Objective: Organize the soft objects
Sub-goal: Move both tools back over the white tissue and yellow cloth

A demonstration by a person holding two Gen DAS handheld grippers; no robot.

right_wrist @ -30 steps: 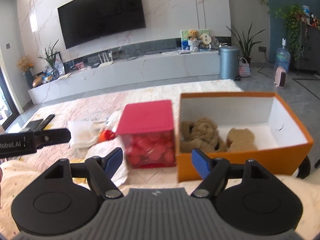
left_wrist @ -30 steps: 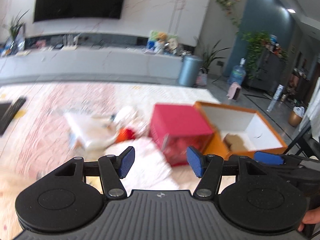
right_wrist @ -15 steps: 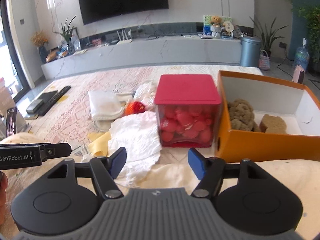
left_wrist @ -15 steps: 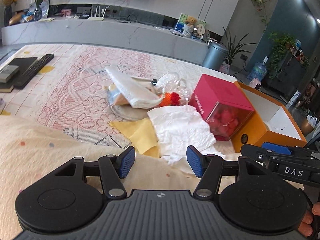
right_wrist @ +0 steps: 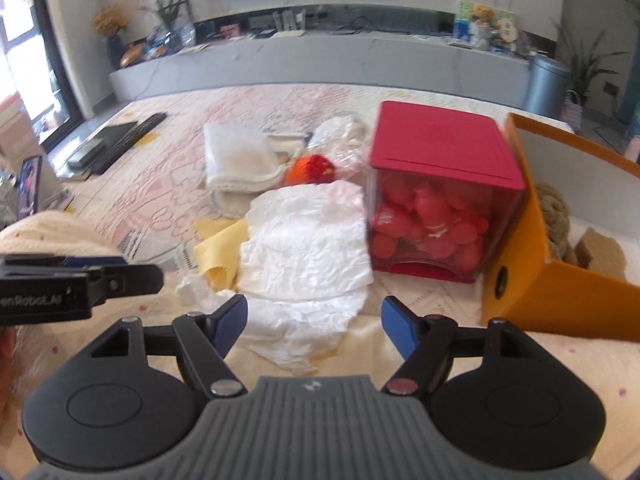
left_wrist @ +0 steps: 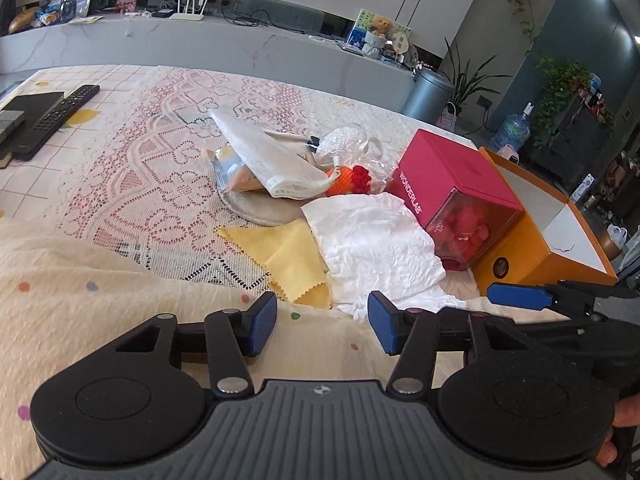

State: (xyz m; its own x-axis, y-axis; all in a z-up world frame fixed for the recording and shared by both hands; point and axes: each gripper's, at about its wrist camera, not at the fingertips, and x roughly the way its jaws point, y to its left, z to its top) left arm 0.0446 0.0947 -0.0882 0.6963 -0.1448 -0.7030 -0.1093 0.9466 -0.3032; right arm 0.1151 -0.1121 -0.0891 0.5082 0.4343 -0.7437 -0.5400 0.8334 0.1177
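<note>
A crumpled white cloth [left_wrist: 376,248] lies on the bed over a yellow cloth [left_wrist: 280,256]; both also show in the right wrist view [right_wrist: 308,248] [right_wrist: 218,250]. Behind them lie a folded white towel [left_wrist: 268,160], an orange-red knitted ball [left_wrist: 348,180] and clear plastic wrap [left_wrist: 348,142]. An open orange box [right_wrist: 560,292] holds a brown knitted piece [right_wrist: 554,216] and a tan sponge [right_wrist: 602,250]. My left gripper [left_wrist: 322,322] is open and empty just before the cloths. My right gripper [right_wrist: 314,322] is open and empty over the white cloth's near edge.
A red-lidded clear box [right_wrist: 440,200] of red soft pieces stands between the cloths and the orange box. Remote controls [left_wrist: 52,116] and a dark flat device [left_wrist: 24,106] lie at the far left of the bed. A lace cover [left_wrist: 140,168] spreads under the pile.
Both grippers have pulled back and tilted down toward the bed. The cloth pile now sits closer in front of them. Both jaws stay open.
</note>
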